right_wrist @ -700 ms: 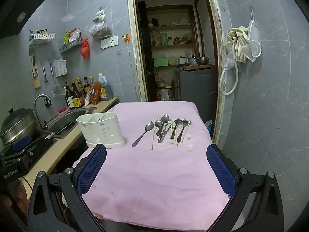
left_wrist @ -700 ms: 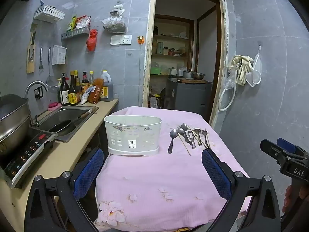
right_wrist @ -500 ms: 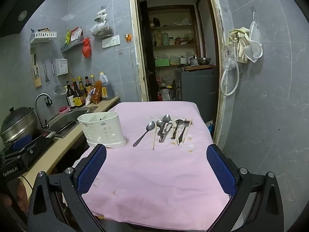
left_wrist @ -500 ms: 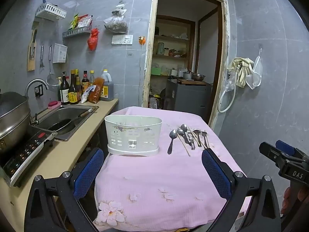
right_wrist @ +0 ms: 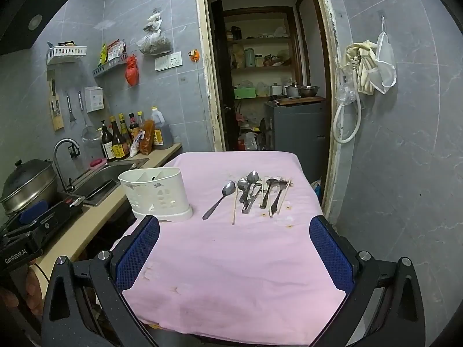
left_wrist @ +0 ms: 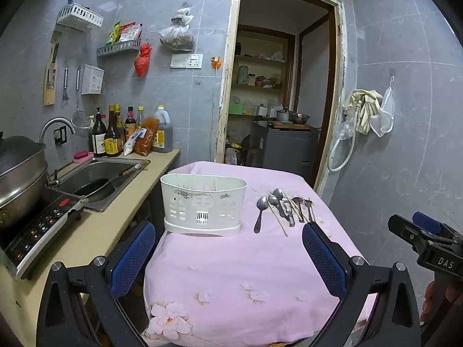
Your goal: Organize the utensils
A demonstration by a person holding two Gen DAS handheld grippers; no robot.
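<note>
While empty, both tools gape.

The left gripper (left_wrist: pixel 228 257) fills the lower frame, its blue-padded fingers (left_wrist: pixel 131 256) spread wide with nothing between them, above a bench draped in pink floral cloth (left_wrist: pixel 231 274). At twelve o'clock from the gripper stands a white perforated plastic utensil caddy (left_wrist: pixel 202 205). At one o'clock, just beside the caddy, lies a row of steel spoons, forks and wooden chopsticks (left_wrist: pixel 282 208). At three o'clock the black right gripper (left_wrist: pixel 425 240) shows at the frame edge. At ten o'clock sits a steel sink (left_wrist: pixel 98 177).
</note>
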